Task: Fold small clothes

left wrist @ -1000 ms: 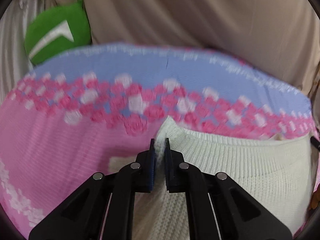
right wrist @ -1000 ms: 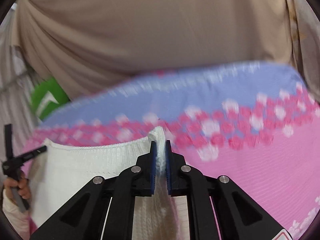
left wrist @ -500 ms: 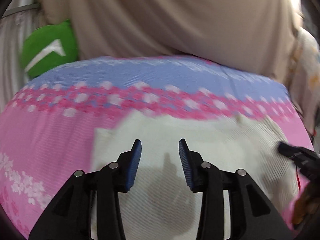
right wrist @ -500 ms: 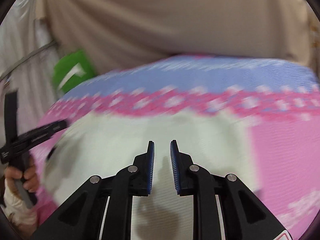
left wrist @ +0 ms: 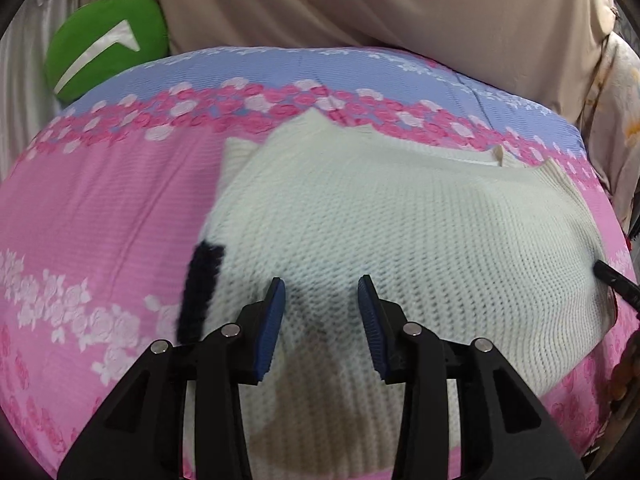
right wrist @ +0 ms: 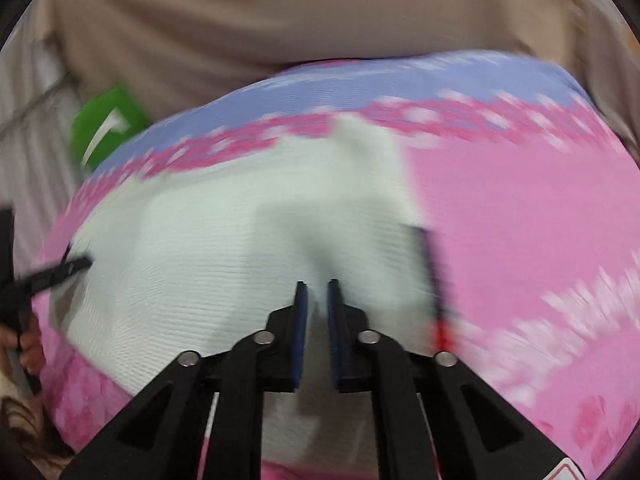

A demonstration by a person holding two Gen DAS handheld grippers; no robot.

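Observation:
A cream knitted sweater (left wrist: 400, 232) lies folded on the pink and blue flowered bedspread (left wrist: 100, 208). It has a dark stripe (left wrist: 202, 284) at its left edge. My left gripper (left wrist: 320, 312) is open and empty, hovering over the sweater's near part. In the blurred right wrist view the sweater (right wrist: 208, 240) fills the middle, with a dark stripe (right wrist: 430, 264) at its right edge. My right gripper (right wrist: 318, 312) is over the sweater with a narrow gap between its jaws and nothing in it. The left gripper's tip (right wrist: 60, 270) shows at the left.
A green cushion (left wrist: 104, 52) with a white mark sits at the bed's far left corner. Beige fabric (left wrist: 360, 4) hangs behind the bed. The right gripper's tip (left wrist: 616, 282) pokes in at the right edge of the left wrist view.
Both grippers let go of the sweater's edge and pulled back towards me. The sweater now lies flat on the bed. The left jaws have opened wider.

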